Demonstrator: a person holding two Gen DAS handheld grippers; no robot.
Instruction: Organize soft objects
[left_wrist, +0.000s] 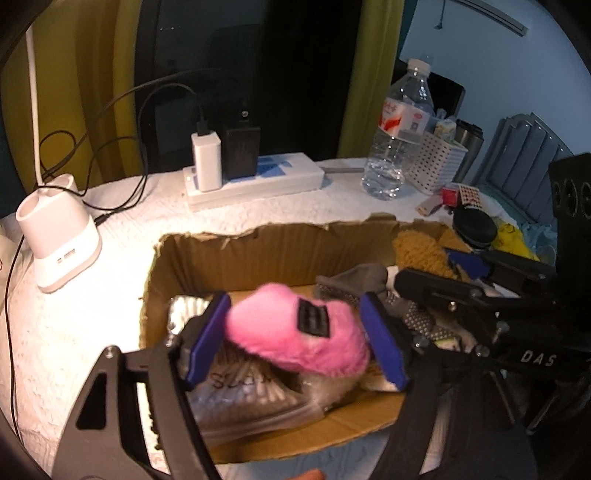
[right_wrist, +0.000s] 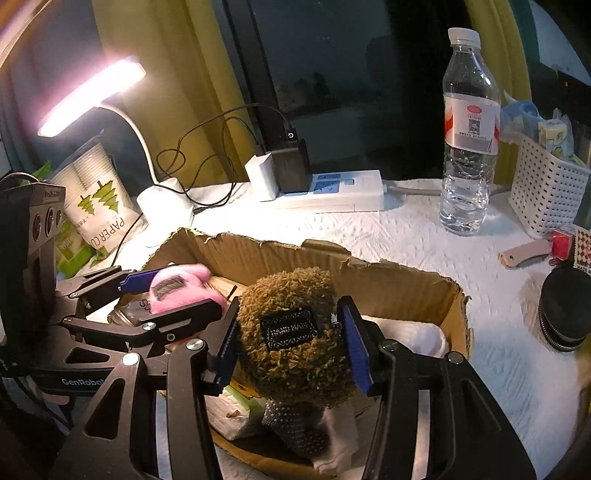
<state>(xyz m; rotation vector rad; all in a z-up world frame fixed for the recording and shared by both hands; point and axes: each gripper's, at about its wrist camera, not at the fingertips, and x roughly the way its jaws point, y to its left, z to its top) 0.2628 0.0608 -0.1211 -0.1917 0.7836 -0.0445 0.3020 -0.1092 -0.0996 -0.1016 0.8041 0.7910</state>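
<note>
The pink plush is clamped by the left gripper, the brown plush by the right gripper. Both should be lifted slowly above the cardboard box, so nothing is snagged.

Fluffy pink plush, rough torn cardboard box

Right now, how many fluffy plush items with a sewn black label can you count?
2: the pink plush between the left gripper pads, the brown plush in the right gripper. Others may be hidden in the cardboard box.
</note>
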